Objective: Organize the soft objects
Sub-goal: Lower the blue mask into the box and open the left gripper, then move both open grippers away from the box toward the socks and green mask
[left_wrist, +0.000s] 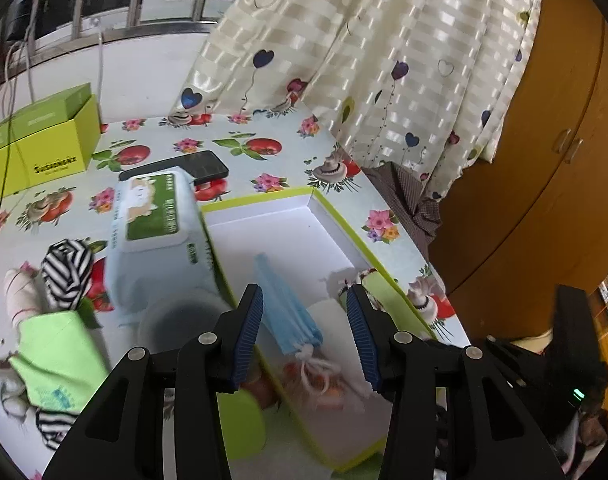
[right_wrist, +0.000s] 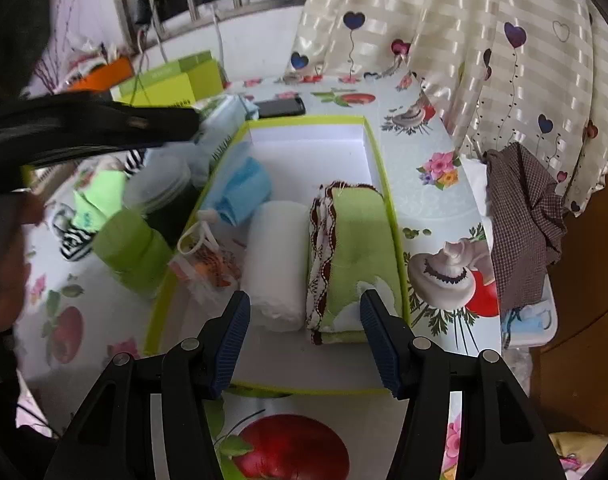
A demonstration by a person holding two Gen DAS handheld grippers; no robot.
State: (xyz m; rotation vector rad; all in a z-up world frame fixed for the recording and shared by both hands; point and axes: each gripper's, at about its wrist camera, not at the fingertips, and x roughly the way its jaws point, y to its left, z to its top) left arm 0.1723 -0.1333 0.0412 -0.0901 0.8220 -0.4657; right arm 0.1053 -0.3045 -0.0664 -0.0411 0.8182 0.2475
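Observation:
A shallow white box with a lime rim lies on the flowered tablecloth. In it lie a folded green cloth with dark trim, a white roll, a folded blue mask and a small white drawstring pouch. My right gripper is open and empty above the box's near end. My left gripper is open and empty above the blue mask. Left of the box lie a green cloth, a striped sock and a green roll.
A wipes pack and a black phone lie beyond the box. A lime carton stands at the back left. A clear round lid lies left of the box. A curtain and a checked cloth hang at the right edge.

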